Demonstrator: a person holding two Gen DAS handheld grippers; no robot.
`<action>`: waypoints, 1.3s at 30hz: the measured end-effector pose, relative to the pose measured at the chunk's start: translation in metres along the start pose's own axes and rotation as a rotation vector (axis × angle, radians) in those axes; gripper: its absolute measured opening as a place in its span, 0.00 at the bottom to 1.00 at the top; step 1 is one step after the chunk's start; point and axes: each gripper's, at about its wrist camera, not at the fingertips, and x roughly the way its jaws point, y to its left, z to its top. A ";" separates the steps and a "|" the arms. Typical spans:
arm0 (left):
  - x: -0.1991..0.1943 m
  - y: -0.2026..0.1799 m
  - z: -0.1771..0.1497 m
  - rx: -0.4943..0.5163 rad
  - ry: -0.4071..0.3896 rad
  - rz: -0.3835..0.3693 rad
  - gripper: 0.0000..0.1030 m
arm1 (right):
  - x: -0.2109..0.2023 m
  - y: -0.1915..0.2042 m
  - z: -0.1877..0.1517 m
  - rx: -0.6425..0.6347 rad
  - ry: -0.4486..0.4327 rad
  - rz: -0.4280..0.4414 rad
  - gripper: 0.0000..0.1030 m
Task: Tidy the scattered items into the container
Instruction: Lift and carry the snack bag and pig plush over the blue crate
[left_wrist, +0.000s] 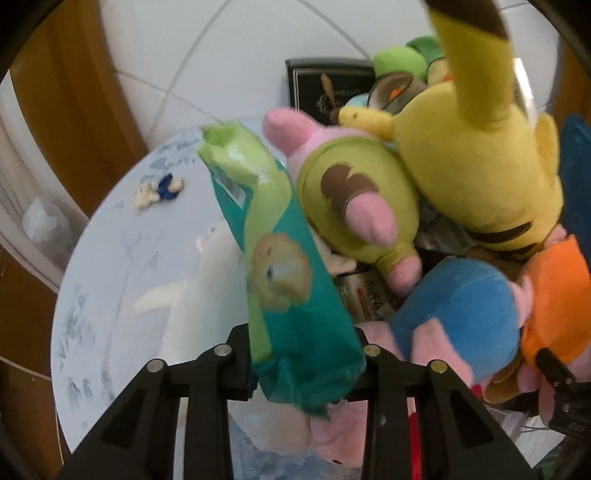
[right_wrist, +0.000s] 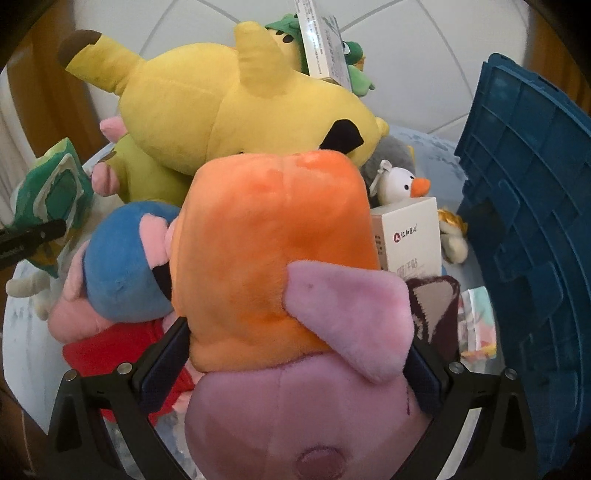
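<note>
Nearest the lens in the left wrist view, the left tool (left_wrist: 306, 363) pinches the bottom end of a teal and green soft pack (left_wrist: 280, 258), so the pack stands up and away from the fingers toward the upper middle of the frame. Gripping it by one end probably leaves the free end clear to go down first among the toys.

In the right wrist view, the right tool (right_wrist: 295, 365) is spread wide around a pink pig plush in an orange dress (right_wrist: 280, 258), its pads pressing both sides of the soft body at the lower centre. A bulky toy needs that broad hold. The other tool's dark finger tip and the teal pack show at the left edge.

Just beyond lie a blue-dressed pig plush (right_wrist: 129, 266) and a red one (right_wrist: 110, 343) at the lower left, then an olive plush with pink limbs (left_wrist: 354, 195), and over them a large yellow plush (right_wrist: 236, 110) across the upper centre. A white carton (right_wrist: 410, 232) and a small white duck toy (right_wrist: 400, 184) sit to the right of centre.

Everything rests on a round pale bench (left_wrist: 103, 295). The blue crate (right_wrist: 524, 229), which I take to be the container, rises at the right edge, close beside the pile. Judging by this, both held items have yet to go in.
</note>
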 end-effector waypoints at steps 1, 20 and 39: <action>0.000 0.000 0.000 0.003 -0.009 -0.002 0.30 | 0.001 -0.001 0.000 0.003 0.002 -0.004 1.00; -0.125 -0.011 -0.016 0.129 -0.248 -0.148 0.29 | -0.094 0.012 0.005 0.057 -0.211 0.042 0.80; -0.167 -0.037 -0.036 0.263 -0.318 -0.289 0.29 | -0.215 0.017 -0.007 0.136 -0.425 -0.057 0.80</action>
